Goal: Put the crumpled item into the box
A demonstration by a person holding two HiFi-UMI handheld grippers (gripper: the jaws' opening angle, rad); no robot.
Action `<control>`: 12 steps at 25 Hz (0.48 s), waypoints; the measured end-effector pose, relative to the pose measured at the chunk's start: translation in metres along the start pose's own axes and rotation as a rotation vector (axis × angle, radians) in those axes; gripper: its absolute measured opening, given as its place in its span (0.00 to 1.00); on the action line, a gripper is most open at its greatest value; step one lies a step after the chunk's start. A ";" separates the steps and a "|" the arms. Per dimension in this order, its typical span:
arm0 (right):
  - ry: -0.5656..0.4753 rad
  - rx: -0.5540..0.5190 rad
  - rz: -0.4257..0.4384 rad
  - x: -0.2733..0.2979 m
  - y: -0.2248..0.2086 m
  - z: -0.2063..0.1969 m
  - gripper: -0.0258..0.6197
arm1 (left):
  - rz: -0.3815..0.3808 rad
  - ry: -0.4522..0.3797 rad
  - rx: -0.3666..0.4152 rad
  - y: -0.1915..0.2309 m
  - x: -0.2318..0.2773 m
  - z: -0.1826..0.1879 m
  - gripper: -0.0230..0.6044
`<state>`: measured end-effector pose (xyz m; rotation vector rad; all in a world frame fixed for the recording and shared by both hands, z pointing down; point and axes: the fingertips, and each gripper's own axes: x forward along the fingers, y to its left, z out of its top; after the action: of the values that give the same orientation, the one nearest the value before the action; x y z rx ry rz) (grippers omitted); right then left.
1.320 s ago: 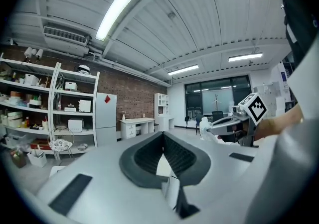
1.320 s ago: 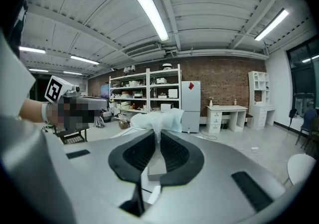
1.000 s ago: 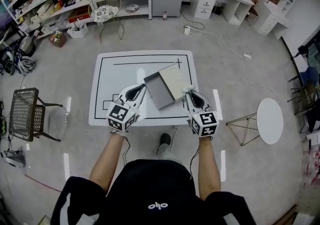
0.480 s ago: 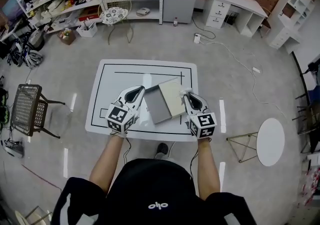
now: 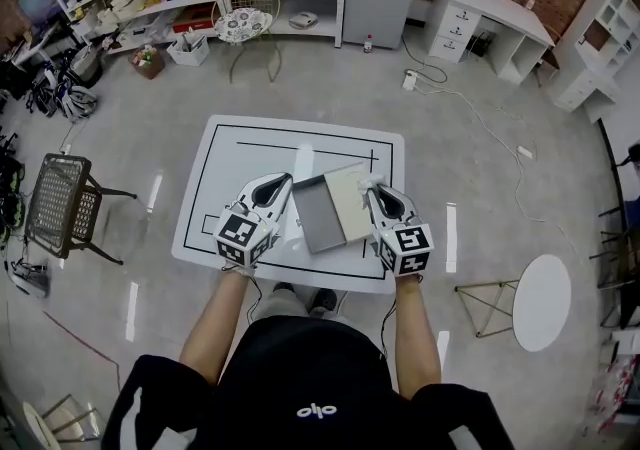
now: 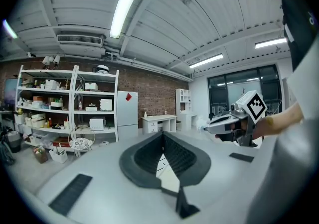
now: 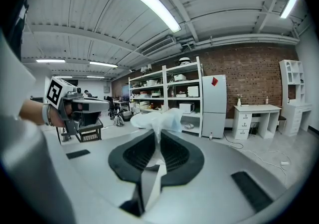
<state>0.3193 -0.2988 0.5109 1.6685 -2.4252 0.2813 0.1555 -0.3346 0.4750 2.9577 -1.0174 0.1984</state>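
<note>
Just right of the box [image 5: 318, 220], our right tool [image 5: 378, 190] pinches the crumpled paper [image 7: 162, 117]; the box lies to its left. Our left tool [image 5: 282, 181] is closed and empty.

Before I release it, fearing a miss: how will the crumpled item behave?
Likely light and floppy: the crumpled item bulges, thin and soft, above the right gripper's jaws. It may drift or cling rather than drop.

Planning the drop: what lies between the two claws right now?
The open box lies between the left claw and the right claw, which grips the crumpled item; the head view shows it.
</note>
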 end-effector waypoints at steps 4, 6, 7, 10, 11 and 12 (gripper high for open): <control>0.006 -0.003 0.018 0.014 0.005 0.003 0.10 | 0.010 -0.003 -0.003 0.012 0.001 0.001 0.05; 0.008 -0.007 0.024 0.020 0.006 0.004 0.10 | 0.014 -0.003 -0.009 0.017 0.002 -0.001 0.05; 0.008 -0.008 0.024 0.023 0.006 0.004 0.10 | 0.014 -0.003 -0.011 0.020 0.003 -0.002 0.05; 0.010 -0.009 0.021 0.035 0.009 0.006 0.10 | 0.008 -0.006 -0.015 0.030 0.004 -0.006 0.05; 0.012 -0.010 0.019 0.039 0.012 0.006 0.10 | 0.006 -0.006 -0.017 0.034 0.003 -0.007 0.05; 0.015 -0.010 0.018 0.042 0.014 0.006 0.10 | 0.004 -0.007 -0.020 0.038 0.002 -0.008 0.05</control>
<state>0.2911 -0.3334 0.5152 1.6357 -2.4277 0.2825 0.1328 -0.3655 0.4822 2.9410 -1.0206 0.1776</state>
